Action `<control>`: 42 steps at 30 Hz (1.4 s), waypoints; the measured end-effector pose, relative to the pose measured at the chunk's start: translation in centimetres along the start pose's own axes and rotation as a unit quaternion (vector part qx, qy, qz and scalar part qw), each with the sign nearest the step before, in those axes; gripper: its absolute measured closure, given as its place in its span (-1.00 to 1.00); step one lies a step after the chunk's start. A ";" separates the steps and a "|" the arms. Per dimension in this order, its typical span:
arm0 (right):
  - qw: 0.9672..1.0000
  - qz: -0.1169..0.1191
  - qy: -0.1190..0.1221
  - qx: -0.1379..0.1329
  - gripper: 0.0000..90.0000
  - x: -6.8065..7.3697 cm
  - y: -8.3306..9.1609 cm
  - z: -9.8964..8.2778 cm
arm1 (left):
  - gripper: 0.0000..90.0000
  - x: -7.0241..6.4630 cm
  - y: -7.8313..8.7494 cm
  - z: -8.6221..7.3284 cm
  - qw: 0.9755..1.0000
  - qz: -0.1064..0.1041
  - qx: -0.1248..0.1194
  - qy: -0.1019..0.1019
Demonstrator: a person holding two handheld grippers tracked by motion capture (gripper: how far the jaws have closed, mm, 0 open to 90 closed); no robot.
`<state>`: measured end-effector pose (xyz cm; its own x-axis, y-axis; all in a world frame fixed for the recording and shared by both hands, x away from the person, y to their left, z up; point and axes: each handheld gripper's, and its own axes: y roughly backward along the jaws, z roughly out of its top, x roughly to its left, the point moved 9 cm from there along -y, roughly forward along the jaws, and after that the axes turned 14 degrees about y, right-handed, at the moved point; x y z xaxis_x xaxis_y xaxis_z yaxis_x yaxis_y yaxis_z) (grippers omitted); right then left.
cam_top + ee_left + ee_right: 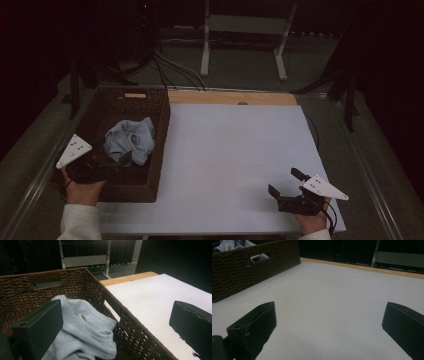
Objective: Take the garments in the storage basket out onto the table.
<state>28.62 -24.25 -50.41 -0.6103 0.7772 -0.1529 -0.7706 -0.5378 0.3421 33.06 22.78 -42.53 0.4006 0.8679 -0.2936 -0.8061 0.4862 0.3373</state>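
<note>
A dark brown wicker basket [163, 131] stands at the table's left, and a crumpled light blue cloth [131, 140] lies inside it. My left gripper [118, 167] hangs open over the basket's near end, just short of the cloth. In the left gripper view the cloth [85, 325] lies between the wide-apart jaws of that gripper [117, 315], untouched, with the basket wall [22, 290] behind it. My right gripper [286, 182] is open above the white tabletop's near right corner with nothing between its fingers. In its own view the right gripper [332, 312] faces the basket [237, 272] and the cloth [229, 243] far left.
The white tabletop [235, 150] stretches bare from the basket to the right edge, with a wooden strip [230, 97] along its far side. Beyond the table stand a white metal frame [245, 25] and dark cables [170, 65] on the floor.
</note>
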 end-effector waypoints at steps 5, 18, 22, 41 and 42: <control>1.000 0.000 0.000 0.000 -1.00 0.0 0.0 0.0 | -1.00 0.1 -0.5 0.6 1.000 0.001 0.004 -0.007; 1.000 -0.001 -0.001 0.001 -1.00 -0.1 0.0 0.0 | -1.00 0.6 -1.0 1.5 1.000 -0.001 0.007 -0.008; 1.000 -0.001 -0.001 0.001 -1.00 -0.1 0.0 -0.1 | -1.00 0.8 -1.1 1.7 1.000 0.002 0.005 -0.008; 1.000 -0.001 -0.002 0.001 -1.00 -0.1 0.0 -0.1 | -1.00 1.1 -2.3 2.3 1.000 -0.003 0.010 -0.004; 1.000 -0.001 -0.002 0.002 -1.00 -0.1 0.0 -0.1 | -1.00 1.1 -2.3 2.3 1.000 -0.003 0.011 -0.004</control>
<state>28.65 -24.35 -50.47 -0.6078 0.7800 -0.1492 -0.7713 -0.5350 0.3447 36.42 22.88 -41.57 0.4092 0.8656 -0.2885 -0.7942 0.4936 0.3545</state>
